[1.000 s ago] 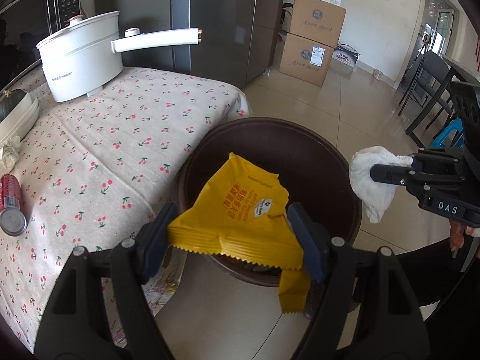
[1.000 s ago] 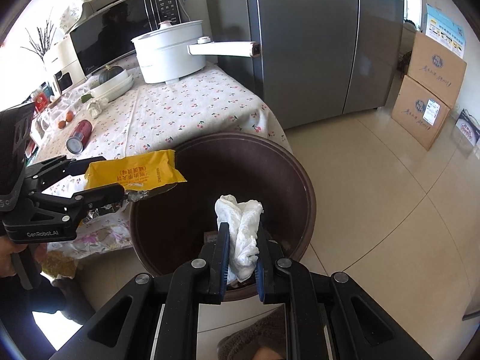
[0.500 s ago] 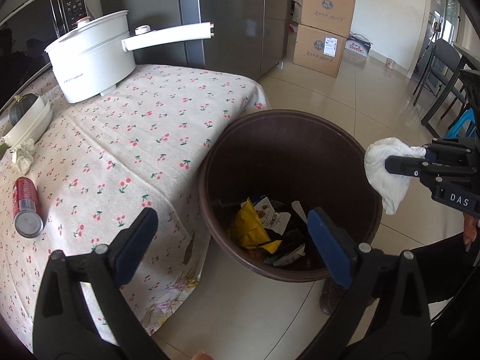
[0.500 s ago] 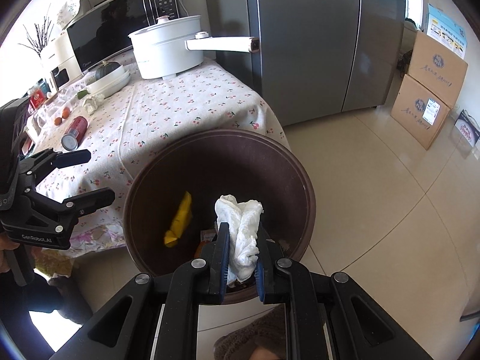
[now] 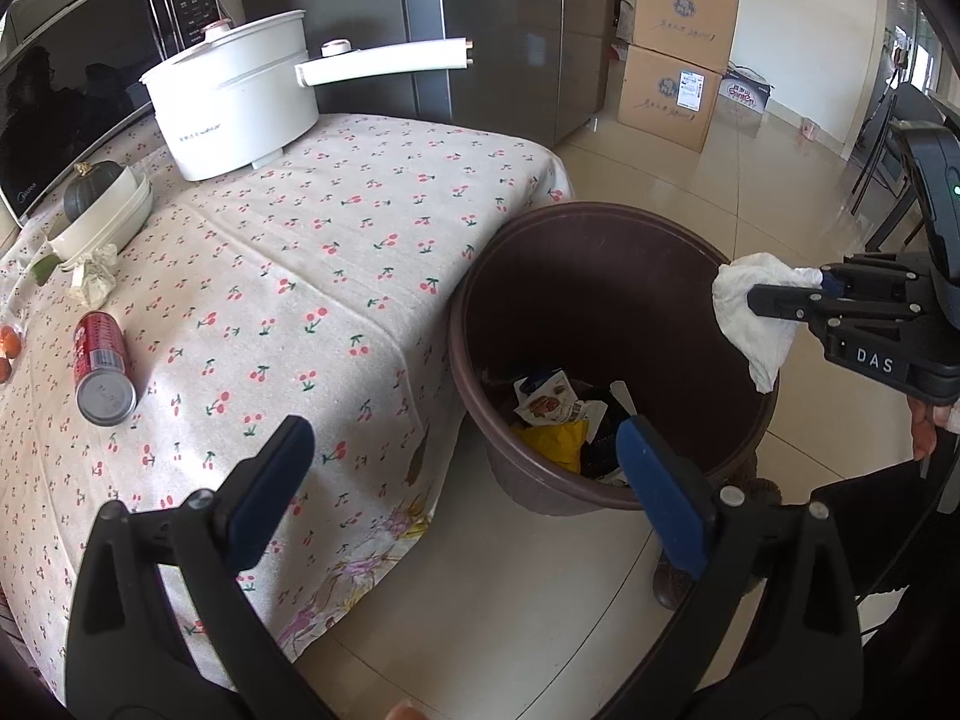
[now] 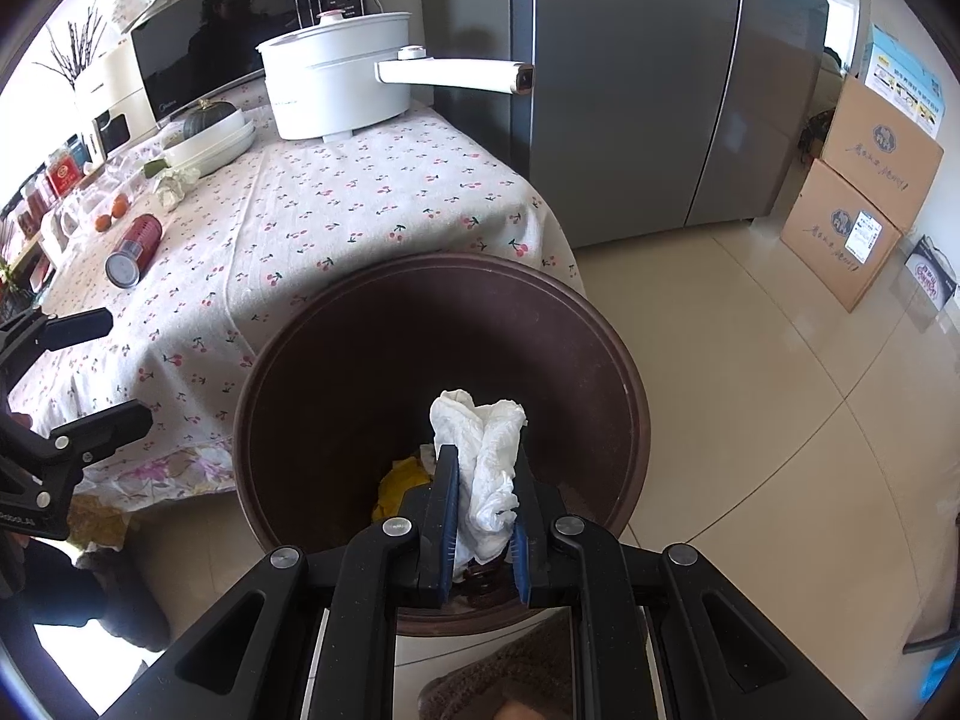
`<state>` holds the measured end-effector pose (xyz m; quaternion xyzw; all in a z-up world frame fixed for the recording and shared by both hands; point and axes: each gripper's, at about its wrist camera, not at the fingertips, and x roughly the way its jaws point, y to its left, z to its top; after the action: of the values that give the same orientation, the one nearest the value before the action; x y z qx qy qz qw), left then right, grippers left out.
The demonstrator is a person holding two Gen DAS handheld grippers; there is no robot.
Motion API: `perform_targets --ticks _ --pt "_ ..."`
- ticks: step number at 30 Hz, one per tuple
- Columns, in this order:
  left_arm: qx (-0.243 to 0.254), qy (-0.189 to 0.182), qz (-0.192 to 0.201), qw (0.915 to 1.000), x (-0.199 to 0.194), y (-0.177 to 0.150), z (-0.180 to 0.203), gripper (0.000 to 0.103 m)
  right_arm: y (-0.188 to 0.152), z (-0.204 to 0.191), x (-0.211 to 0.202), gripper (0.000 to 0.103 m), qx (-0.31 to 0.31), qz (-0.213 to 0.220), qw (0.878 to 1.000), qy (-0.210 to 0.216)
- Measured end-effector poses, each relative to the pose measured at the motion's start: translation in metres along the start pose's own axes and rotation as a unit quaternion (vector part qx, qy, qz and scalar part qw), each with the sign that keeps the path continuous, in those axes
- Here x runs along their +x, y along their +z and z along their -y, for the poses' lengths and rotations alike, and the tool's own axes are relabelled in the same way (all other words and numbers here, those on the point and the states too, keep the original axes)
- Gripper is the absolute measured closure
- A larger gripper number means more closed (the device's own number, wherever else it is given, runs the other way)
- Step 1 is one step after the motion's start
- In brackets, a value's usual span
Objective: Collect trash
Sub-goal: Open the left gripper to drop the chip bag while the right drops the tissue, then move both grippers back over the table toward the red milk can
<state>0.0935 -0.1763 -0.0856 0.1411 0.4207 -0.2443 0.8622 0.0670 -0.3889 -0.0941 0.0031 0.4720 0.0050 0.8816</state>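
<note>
A dark brown trash bin point(image 5: 600, 228) point(image 6: 336, 336) stands on the floor beside the table. A yellow snack wrapper point(image 5: 549, 438) point(image 6: 402, 477) lies at its bottom among other packets. My left gripper point(image 5: 465, 474) is wide open with nothing between its fingers, hovering over the table corner and the bin's near edge. My right gripper point(image 6: 483, 468) is shut on a crumpled white tissue point(image 6: 483, 450) point(image 5: 753, 312), held over the bin's rim. A red can point(image 5: 102, 369) point(image 6: 135, 249) lies on its side on the cherry-print tablecloth. A small crumpled paper point(image 5: 93, 279) sits near the bowls.
A white electric pot point(image 5: 234, 96) with a long handle stands at the table's back, a microwave point(image 5: 72, 96) behind it. Stacked white bowls point(image 5: 102, 216) hold a dark squash. A grey fridge point(image 6: 630, 90) and cardboard boxes point(image 5: 672, 66) stand on the tiled floor.
My left gripper opened and the yellow wrapper dropped into the bin. The left gripper then pulled back toward the table. The right gripper with the tissue moved slightly over the bin.
</note>
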Motion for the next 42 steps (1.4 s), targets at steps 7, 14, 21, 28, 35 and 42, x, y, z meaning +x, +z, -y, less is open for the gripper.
perform_targets --ticks 7,14,21,28,35,42 --pt "-0.003 0.004 -0.001 1.0 -0.007 -0.007 -0.008 0.002 0.005 -0.006 0.015 0.087 -0.003 -0.012 1.0 -0.014" --pt "-0.012 0.008 0.003 0.9999 -0.015 -0.012 -0.018 0.002 0.011 -0.005 0.013 0.026 0.023 -0.001 0.999 -0.025" --pt "-0.024 0.014 0.004 0.9996 -0.021 -0.017 -0.031 0.002 0.019 -0.018 0.008 0.026 0.013 0.01 1.0 -0.025" --pt "-0.04 0.026 0.006 0.9988 -0.029 -0.022 -0.048 0.002 0.03 -0.04 0.007 0.025 -0.004 0.016 1.0 -0.015" --pt "-0.072 0.044 0.006 0.9964 -0.039 -0.032 -0.08 0.002 0.046 -0.073 0.007 0.023 -0.026 0.026 0.999 0.001" --pt "-0.11 0.066 0.007 0.9917 -0.05 -0.043 -0.116 0.002 0.061 -0.109 0.012 0.023 -0.048 0.029 0.998 0.015"
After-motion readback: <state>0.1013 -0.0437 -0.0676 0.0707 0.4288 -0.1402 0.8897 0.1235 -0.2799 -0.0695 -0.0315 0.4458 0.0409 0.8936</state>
